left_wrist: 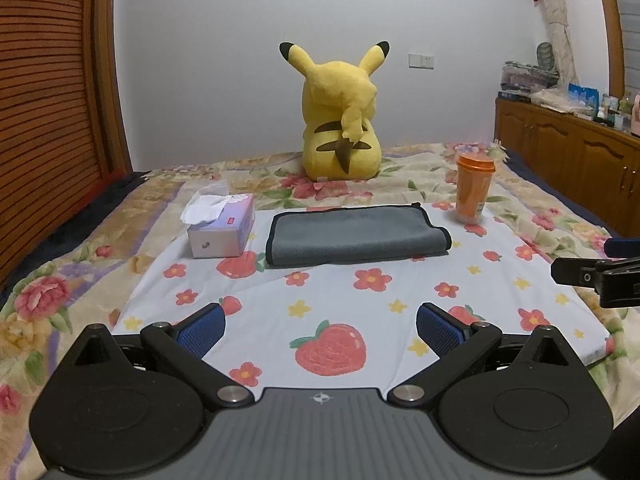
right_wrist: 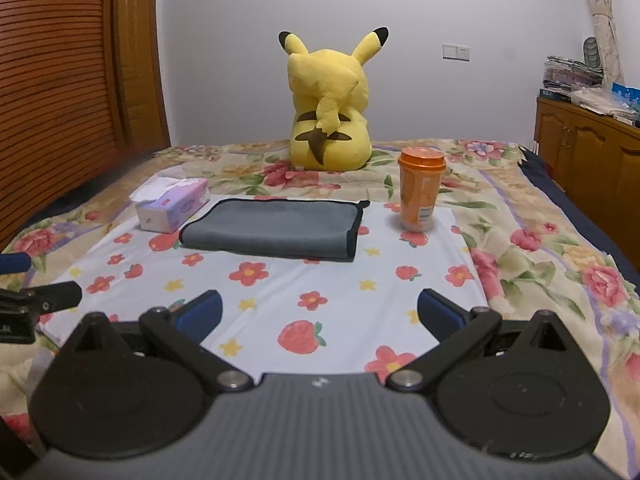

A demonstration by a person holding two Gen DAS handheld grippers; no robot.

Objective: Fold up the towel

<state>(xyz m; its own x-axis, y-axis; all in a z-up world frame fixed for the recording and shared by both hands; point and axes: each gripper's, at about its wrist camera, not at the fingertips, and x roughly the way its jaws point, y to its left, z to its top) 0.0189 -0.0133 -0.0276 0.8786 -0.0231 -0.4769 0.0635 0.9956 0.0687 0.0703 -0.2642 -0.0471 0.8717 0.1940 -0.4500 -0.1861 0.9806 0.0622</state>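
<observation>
Here, both tongs, left tongs [left_wrist: 320, 330] and right tongs [right_wrist: 319, 316], gape wide before the soft, folded grey towel [left_wrist: 354, 236].

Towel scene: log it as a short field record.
towel: grey, folded flat on strawberry cloth
left of towel: tissue box, close beside it
right of towel: orange cup, upright, apart
behind: Pikachu plush, back to camera
left gripper: open, empty, short of towel
right gripper: open, empty, short of towel

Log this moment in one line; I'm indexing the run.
towel: folded, flat on mat | left tongs: open, empty | right tongs: open, empty | contact: none
</observation>
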